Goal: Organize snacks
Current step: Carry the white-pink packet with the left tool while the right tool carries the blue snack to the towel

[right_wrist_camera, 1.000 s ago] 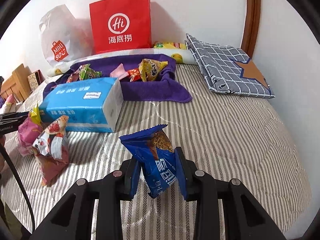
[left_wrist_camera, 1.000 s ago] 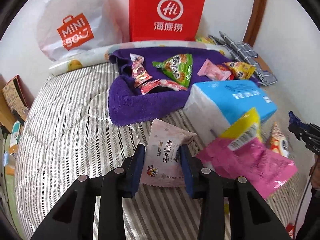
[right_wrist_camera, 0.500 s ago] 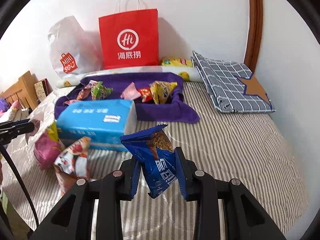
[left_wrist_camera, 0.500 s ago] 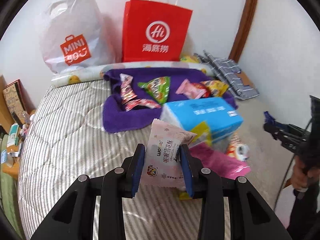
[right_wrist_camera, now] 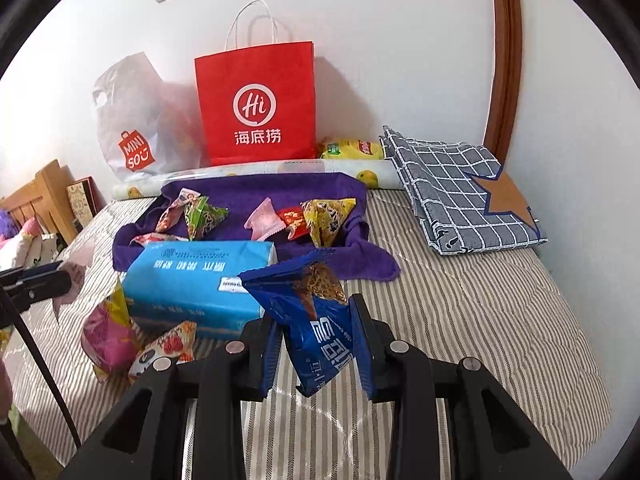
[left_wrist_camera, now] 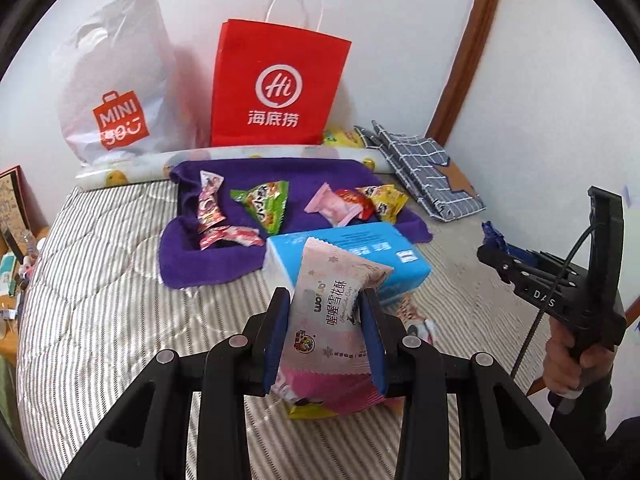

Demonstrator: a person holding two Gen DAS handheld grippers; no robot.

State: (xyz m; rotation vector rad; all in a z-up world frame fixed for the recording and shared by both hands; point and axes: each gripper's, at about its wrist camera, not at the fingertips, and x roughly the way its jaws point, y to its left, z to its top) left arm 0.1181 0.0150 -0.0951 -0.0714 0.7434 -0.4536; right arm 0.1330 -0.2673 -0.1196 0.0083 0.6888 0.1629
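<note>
- The striped bed (right_wrist_camera: 460,320) fills the lower half of both views.
- A red paper bag (left_wrist_camera: 276,88) stands upper centre, a white plastic bag (left_wrist_camera: 116,92) to its left.
- A purple towel (left_wrist_camera: 208,260) at mid-frame carries several snack packets (left_wrist_camera: 262,204).
- A blue tissue pack (right_wrist_camera: 192,280) lies just below the towel.
- The left gripper (left_wrist_camera: 325,340), bottom centre, is clamped on a pink snack packet (left_wrist_camera: 332,320).
- The right gripper (right_wrist_camera: 316,344), bottom centre, is clamped on a blue snack bag (right_wrist_camera: 316,320).
</note>
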